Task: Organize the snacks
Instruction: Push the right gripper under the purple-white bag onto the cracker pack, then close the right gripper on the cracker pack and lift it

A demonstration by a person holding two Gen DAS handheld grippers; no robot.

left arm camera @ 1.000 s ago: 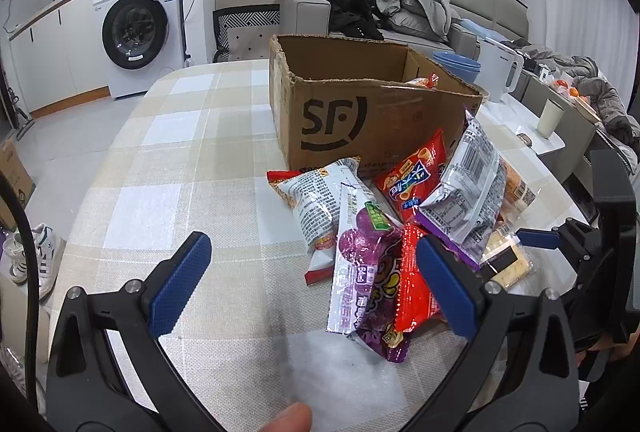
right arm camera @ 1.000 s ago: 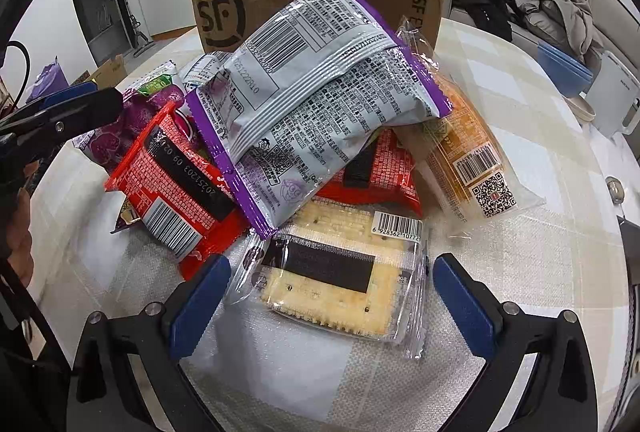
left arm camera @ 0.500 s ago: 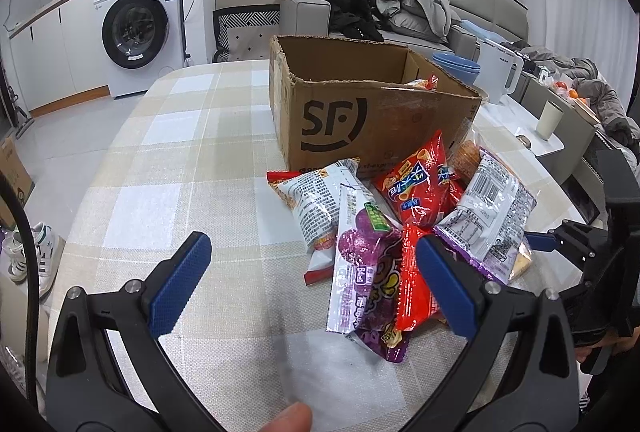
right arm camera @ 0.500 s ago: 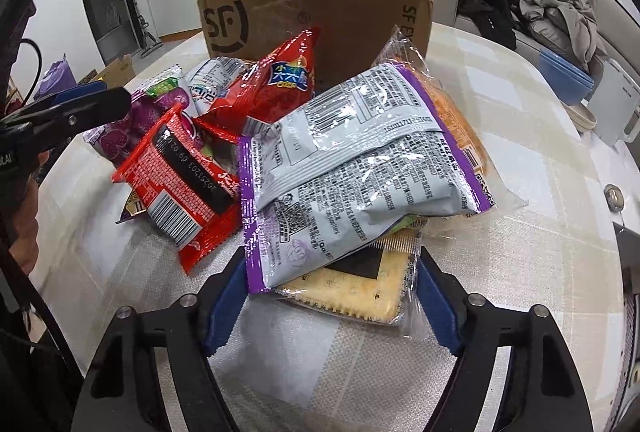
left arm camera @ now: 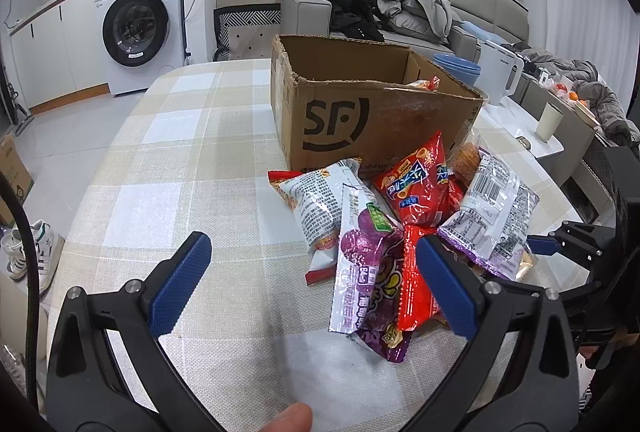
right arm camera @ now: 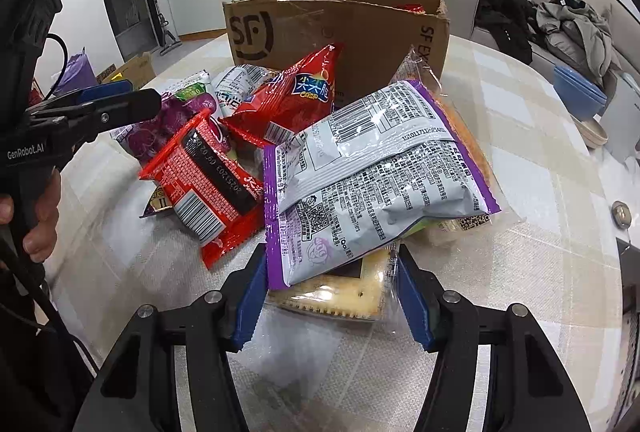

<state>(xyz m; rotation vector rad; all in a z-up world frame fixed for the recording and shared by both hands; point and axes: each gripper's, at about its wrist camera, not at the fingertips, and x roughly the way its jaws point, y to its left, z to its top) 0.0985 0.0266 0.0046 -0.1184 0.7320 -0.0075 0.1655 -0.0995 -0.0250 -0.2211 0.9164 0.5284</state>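
Note:
A pile of snack bags lies in front of the open SF cardboard box [left arm camera: 360, 120] [right arm camera: 340, 28]. My right gripper [right arm camera: 332, 296] is closing: its blue pads meet the sides of a clear cracker pack [right arm camera: 344, 292] at the pile's near edge. A silver bag with purple edges [right arm camera: 376, 176] [left arm camera: 492, 208] lies on top of that pack and over the left pad. Left of it are a red bag [right arm camera: 208, 184], a red crisp bag [right arm camera: 296, 100] and a purple grape bag [left arm camera: 368, 272]. My left gripper [left arm camera: 312, 286] hovers open over the tablecloth, nothing between its fingers.
The checked tablecloth [left arm camera: 168, 168] stretches left of the box. A white kettle [left arm camera: 500, 76], blue bowls [left arm camera: 456, 66] and a cup [left arm camera: 550, 122] stand at the right. A hand [right arm camera: 40, 208] holds the left gripper's handle. A washing machine [left arm camera: 136, 28] and a sofa stand behind.
The silver purple-edged bag has dropped from a raised tilt down flat onto the cracker pack. My right gripper's jaws have narrowed from wide open to the pack's sides. The left gripper has stayed still.

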